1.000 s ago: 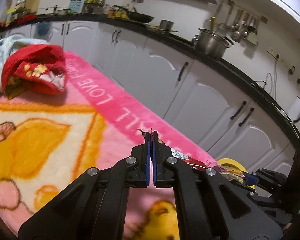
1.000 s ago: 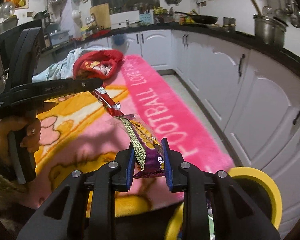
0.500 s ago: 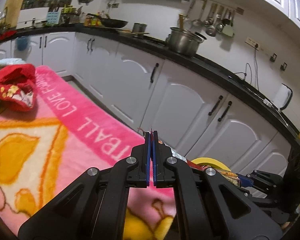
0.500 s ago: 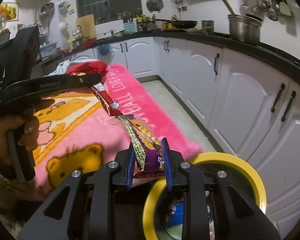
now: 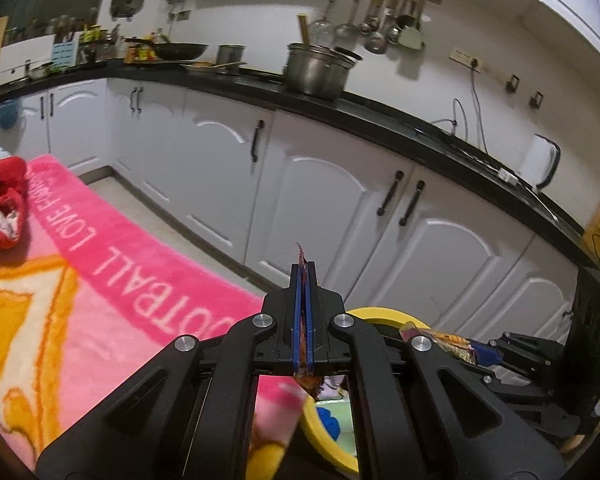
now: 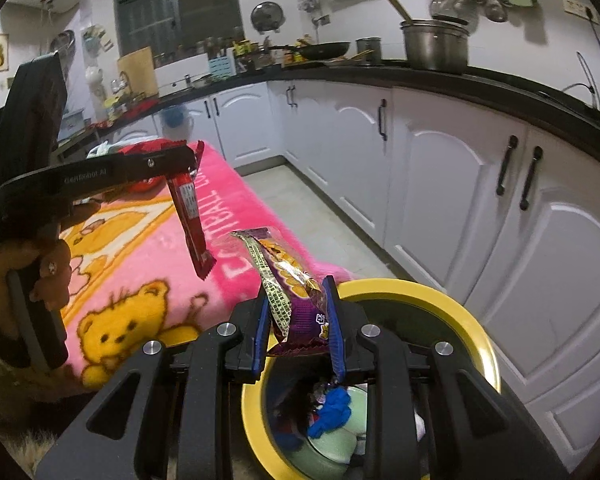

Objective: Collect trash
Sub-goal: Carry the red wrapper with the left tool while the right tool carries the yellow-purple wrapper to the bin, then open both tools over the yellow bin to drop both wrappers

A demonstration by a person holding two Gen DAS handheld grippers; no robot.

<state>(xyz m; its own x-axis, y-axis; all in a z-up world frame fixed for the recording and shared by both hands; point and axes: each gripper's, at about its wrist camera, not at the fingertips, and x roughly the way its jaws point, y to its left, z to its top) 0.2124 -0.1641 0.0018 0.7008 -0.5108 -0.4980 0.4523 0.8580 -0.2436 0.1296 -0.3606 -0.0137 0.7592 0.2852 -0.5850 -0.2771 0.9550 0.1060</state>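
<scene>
Purple wrapper sits clamped in the right tongs, right above the yellow bin. The left tongs pinch a red wrapper that hangs over the blanket, short of the rim. Let go now, it likely lands on the blanket; light film may also cling to the pads.

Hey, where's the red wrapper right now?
In the right wrist view, the red wrapper hangs at left-centre from the shut left gripper, above the pink blanket, left of the purple snack packet and short of the yellow bin.
</scene>
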